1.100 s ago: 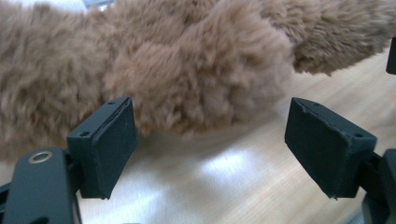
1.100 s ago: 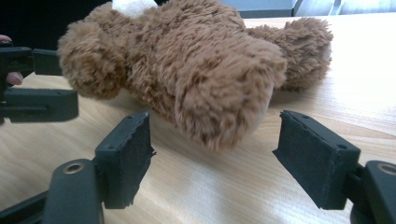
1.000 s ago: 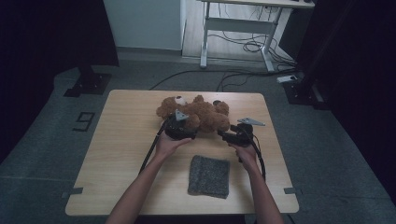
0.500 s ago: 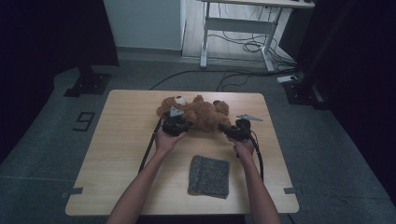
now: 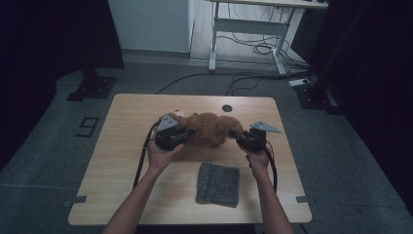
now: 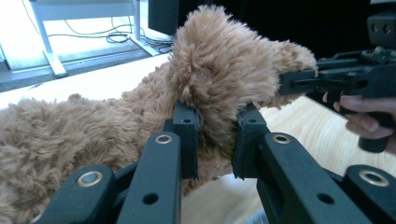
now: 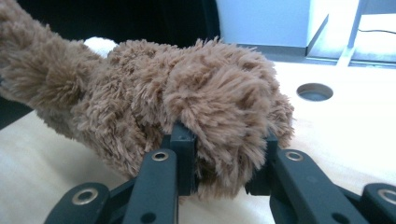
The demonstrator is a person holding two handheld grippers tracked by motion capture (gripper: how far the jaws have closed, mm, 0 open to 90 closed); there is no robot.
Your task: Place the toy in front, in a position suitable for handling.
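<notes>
High view shows your brown teddy bear (image 5: pixel 209 129) stretched between your two grippers, over the far half of the wooden table (image 5: pixel 122 161). Your left gripper (image 5: pixel 181 136) has just squeezed onto one fuzzy end. Your right gripper (image 5: pixel 238 138) has just squeezed onto the other fuzzy end. Near you lies a grey cloth (image 5: pixel 218 184), flat on the table.

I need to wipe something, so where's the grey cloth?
In the high view the grey cloth lies flat on the table's near side, right of centre, in front of the plush bear, between the person's forearms.
</notes>
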